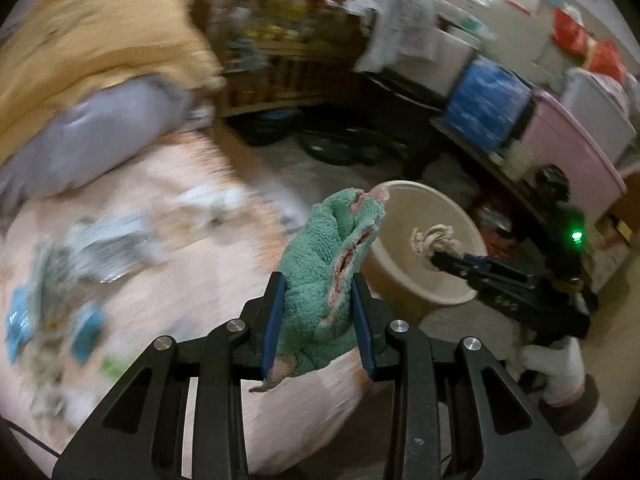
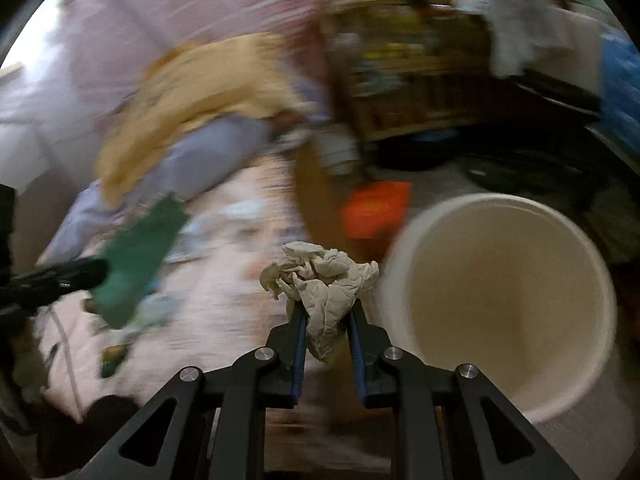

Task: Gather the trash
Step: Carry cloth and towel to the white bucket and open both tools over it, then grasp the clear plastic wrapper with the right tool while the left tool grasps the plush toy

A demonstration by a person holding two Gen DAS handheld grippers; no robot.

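No writing legible. Left gripper [image 1: 319,312] jaws clamped on green cloth [image 1: 326,264]; right gripper [image 2: 326,316] jaws clamped on crumpled tissue [image 2: 320,280]. Cream bucket [image 2: 500,304] beside pink-sheeted bed [image 1: 180,280]; cluttered room.

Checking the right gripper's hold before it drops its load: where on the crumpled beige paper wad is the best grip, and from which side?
The crumpled beige paper wad tapers to a narrow lower tail; pinch there, from beneath, as the right gripper does, leaving the bulky top free.
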